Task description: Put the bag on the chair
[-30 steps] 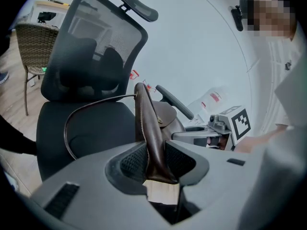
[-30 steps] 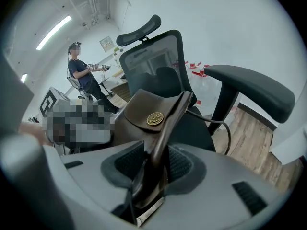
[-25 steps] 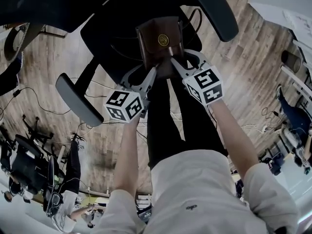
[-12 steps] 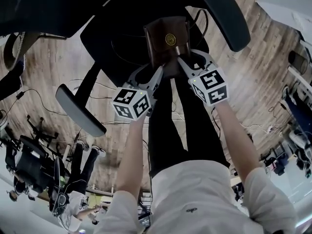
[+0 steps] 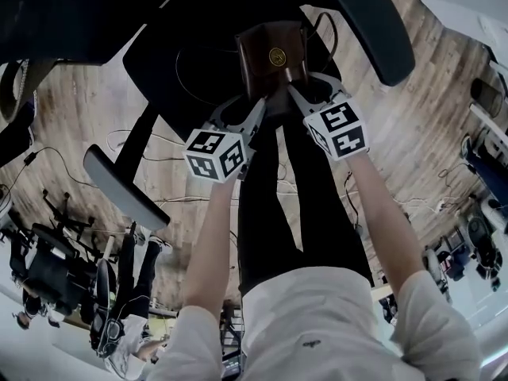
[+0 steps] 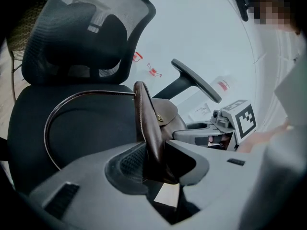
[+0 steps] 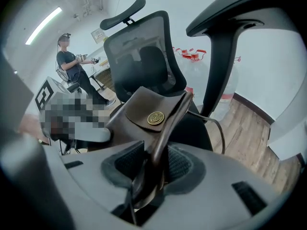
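A small brown leather bag (image 5: pixel 272 58) with a round brass clasp hangs over the seat of a black mesh office chair (image 5: pixel 194 66). My left gripper (image 5: pixel 259 113) is shut on the bag's left edge (image 6: pixel 152 143), and my right gripper (image 5: pixel 292 95) is shut on its right edge (image 7: pixel 158 143). The thin strap (image 6: pixel 72 104) loops down onto the seat cushion (image 6: pixel 81 133). In the right gripper view the bag's flap and clasp (image 7: pixel 155 118) face me, with the chair back (image 7: pixel 144 51) behind.
The chair's two armrests (image 5: pixel 123 185) (image 5: pixel 365 22) flank the seat. My legs (image 5: pixel 294 205) stand just before the seat's front edge. Cables (image 5: pixel 63 173) run over the wooden floor. Another person (image 7: pixel 72 66) stands far off by other chairs.
Both grippers have sunk toward the seat with the bag still pinched between them; the bag now sits lower and further over the cushion.
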Tool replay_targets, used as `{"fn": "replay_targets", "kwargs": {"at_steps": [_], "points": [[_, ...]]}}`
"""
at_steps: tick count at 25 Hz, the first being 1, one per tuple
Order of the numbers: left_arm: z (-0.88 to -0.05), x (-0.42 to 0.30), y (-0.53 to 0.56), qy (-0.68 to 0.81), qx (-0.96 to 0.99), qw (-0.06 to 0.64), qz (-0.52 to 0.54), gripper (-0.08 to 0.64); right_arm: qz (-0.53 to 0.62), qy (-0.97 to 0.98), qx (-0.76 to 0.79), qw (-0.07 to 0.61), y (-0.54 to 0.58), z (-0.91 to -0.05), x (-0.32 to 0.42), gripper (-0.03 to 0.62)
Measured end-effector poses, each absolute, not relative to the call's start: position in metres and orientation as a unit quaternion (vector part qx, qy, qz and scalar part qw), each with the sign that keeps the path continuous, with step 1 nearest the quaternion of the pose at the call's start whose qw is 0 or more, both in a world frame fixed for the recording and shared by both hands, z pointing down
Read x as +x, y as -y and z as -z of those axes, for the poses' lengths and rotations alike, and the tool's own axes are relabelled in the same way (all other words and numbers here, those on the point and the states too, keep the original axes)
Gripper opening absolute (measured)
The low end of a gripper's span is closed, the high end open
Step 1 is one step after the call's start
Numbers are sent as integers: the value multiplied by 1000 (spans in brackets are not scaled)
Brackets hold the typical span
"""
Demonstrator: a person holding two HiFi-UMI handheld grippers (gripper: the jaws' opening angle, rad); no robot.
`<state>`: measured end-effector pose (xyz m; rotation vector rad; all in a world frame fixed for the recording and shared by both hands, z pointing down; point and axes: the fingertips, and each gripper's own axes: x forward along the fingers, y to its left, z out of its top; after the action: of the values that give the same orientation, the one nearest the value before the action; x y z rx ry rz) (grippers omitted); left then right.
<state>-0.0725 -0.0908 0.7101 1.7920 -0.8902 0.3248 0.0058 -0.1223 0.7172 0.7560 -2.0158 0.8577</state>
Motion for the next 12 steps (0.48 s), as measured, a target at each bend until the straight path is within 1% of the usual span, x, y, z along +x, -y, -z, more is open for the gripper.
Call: {"fn": "replay_targets", "kwargs": {"at_steps": [12], "points": [[-745,-72,101,358,742,544,-159,121,-332,781,298,437,132,-745,5,121]]}}
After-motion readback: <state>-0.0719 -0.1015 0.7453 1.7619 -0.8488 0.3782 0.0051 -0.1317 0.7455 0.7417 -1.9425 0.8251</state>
